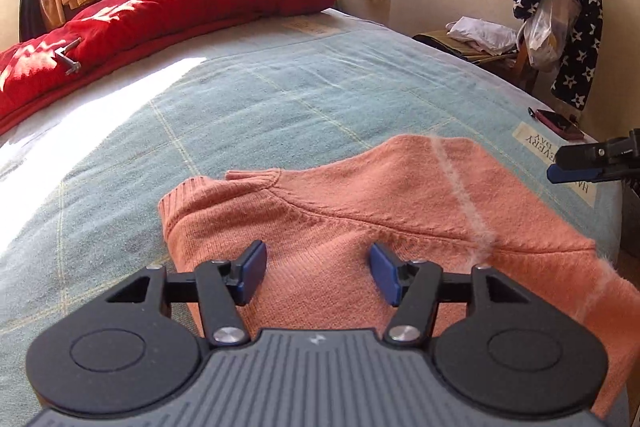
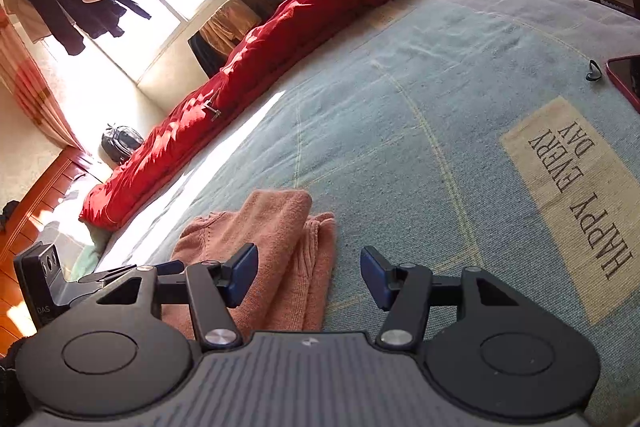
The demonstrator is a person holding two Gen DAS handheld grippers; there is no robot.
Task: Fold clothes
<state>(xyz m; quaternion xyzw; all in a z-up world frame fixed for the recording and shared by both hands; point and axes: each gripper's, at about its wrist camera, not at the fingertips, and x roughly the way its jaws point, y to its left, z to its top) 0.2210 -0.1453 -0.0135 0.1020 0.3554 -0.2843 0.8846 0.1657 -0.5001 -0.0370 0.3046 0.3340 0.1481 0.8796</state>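
On the near edge of the bed [image 1: 280,99], a salmon-pink knit sweater [image 1: 400,219] lies partly folded on the pale blue checked bedspread [image 2: 400,107]. Its ribbed collar faces the far side of the bed, and 1 pale stripe crosses the body.

Handling judgement: the knit is soft, light and limp. It will sag and stretch wherever it is lifted, and it offers no stiff edge. Its fuzzy surface should grip the pads well, so slip is unlikely. Suggested hold points are the doubled layers at a folded edge or a shoulder seam, with both layers pinched together so that the fold stays aligned.

Left gripper [image 1: 318,273]: jaws about half open, nothing clamped. Both blue pads hang over the sweater body just below the shoulder seam; contact with the cloth cannot be confirmed.

Right gripper [image 2: 310,277]: jaws about half open, empty. Its left pad sits over the folded sweater edge and its right pad over bare bedspread.

A red quilt [image 1: 160,11] lies along the far edge, well apart from the sweater.
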